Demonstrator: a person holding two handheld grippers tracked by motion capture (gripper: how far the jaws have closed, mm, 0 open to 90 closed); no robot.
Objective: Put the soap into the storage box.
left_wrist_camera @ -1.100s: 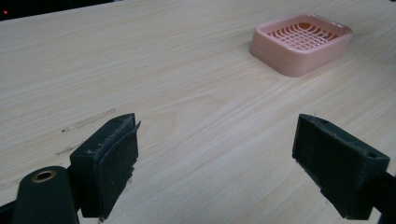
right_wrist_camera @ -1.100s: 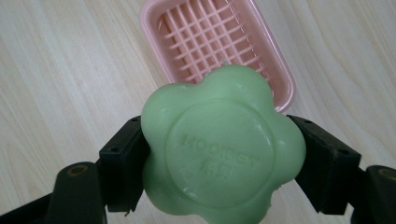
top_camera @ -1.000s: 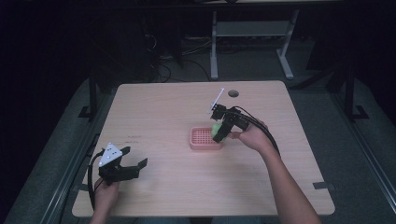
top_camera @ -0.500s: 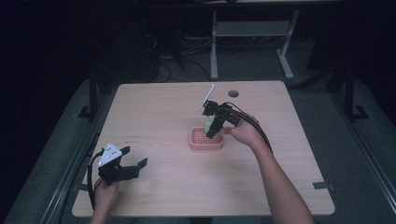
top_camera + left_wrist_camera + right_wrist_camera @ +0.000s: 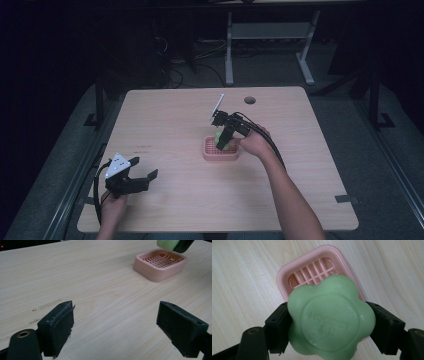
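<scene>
Green soap (image 5: 330,318) shaped like a flower is squeezed between the right gripper's (image 5: 223,139) fingers (image 5: 277,328), just above a pink soap dish (image 5: 220,150) near the middle of the wooden worktop (image 5: 170,120). The left gripper (image 5: 131,181) sits by the near left corner, its fingers (image 5: 58,326) wide apart and holding nothing.

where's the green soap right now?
The green soap bar is clamped in the right gripper, held just above the pink soap dish near the table's centre in the high view.
</scene>
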